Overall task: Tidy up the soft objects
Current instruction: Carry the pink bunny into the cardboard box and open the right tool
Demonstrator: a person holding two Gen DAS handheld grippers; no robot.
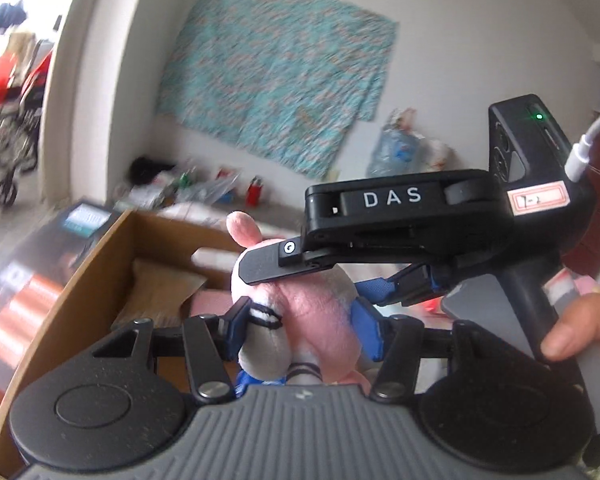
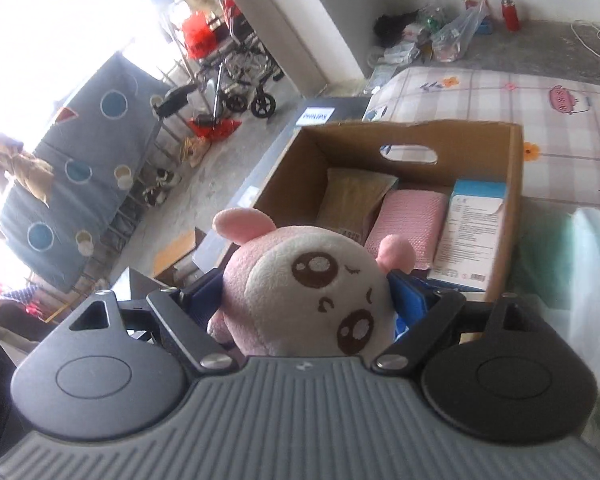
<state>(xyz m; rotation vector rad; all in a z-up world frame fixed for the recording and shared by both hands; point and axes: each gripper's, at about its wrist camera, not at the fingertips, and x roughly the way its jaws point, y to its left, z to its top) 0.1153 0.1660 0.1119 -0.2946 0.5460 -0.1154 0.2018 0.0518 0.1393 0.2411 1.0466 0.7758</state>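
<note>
Checked, flower-printed bed (image 2: 500,96) with an open cardboard box (image 2: 514,168) and pale green cloth (image 2: 560,248) on it.

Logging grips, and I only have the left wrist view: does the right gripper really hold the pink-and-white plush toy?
Observer: Yes. The right wrist view shows the right gripper with its blue pads pressed on both sides of the pink-and-white plush toy, at its head.
Operator: Anything in the brown cardboard box that I can't see?
Observer: A white-and-blue carton leans at its right wall, next to a pink bubble-wrap packet.
</note>
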